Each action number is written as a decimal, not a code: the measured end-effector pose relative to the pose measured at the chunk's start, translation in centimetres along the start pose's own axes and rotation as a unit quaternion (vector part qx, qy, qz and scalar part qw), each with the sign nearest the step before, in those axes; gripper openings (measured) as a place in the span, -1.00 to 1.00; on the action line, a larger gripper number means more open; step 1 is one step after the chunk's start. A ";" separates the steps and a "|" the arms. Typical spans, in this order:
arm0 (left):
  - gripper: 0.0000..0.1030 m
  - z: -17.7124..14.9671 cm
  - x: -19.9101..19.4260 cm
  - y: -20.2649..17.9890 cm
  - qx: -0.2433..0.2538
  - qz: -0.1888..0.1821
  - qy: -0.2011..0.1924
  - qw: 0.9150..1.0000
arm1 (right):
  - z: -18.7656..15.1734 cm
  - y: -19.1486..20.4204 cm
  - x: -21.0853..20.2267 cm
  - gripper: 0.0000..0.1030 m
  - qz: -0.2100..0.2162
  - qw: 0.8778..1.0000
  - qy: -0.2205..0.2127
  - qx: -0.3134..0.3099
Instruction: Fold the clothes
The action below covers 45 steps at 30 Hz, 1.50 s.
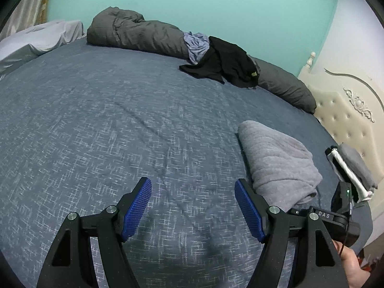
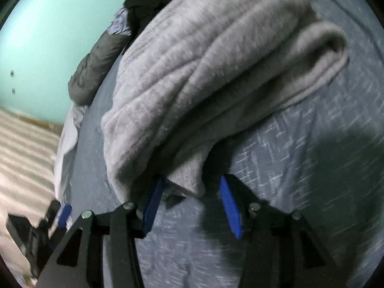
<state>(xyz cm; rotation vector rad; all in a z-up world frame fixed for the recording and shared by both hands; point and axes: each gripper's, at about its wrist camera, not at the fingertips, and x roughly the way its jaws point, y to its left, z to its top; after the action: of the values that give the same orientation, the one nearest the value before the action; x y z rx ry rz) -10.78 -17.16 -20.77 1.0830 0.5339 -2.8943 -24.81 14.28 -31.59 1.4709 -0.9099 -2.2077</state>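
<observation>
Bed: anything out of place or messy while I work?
Yes. A black garment and a lilac one lie crumpled, unfolded, on the dark grey duvet roll at the bed's far edge. The folded grey garment looks tidy.

Turquoise wall (image 1: 192, 4) behind a blue-covered bed (image 1: 96, 120) — cream tufted headboard (image 1: 343, 120).

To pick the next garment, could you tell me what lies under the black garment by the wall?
The black garment lies over a grey duvet roll and a lavender cloth; anything beneath those is hidden.
</observation>
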 end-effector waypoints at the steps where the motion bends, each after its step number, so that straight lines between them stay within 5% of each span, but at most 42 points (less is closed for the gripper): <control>1: 0.46 0.0 -0.1 0.0 -0.001 0.000 -0.001 1.000 | 0.1 0.3 0.2 -0.03 0.000 1.000 -0.002 -0.003; 4: 0.46 -0.1 -0.4 -0.2 -0.001 0.001 -0.003 1.000 | 0.2 1.2 0.7 -0.44 0.003 1.000 0.004 -0.020; 5: 0.46 -0.1 -0.5 -0.3 -0.001 0.001 -0.004 1.000 | 0.2 1.6 0.9 -0.73 -0.001 1.000 0.008 -0.030; 19: 0.47 -2.1 -1.4 -2.4 0.013 -0.007 0.002 1.000 | 0.9 1.1 -6.3 -0.85 0.033 0.997 -0.009 -0.072; 35: 0.47 -4.9 -2.3 -8.5 0.022 -0.063 0.022 0.998 | 1.3 -8.6 -17.2 -0.92 -0.057 0.995 -0.020 -0.078; 40: 0.47 -5.5 -0.7 -11.6 0.050 -0.089 0.042 0.994 | 2.4 -13.1 -19.8 -1.00 -0.131 0.989 -0.028 -0.066; 45: 0.47 -5.4 1.6 -13.6 0.066 -0.101 0.065 0.991 | 2.0 -14.5 -22.7 -0.94 -0.093 0.994 -0.029 -0.058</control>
<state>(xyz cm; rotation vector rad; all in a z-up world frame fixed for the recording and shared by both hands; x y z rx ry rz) -10.19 -2.41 -21.32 1.3169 0.4878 -3.0872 -16.35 39.11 -24.96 1.4976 -0.6731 -2.4042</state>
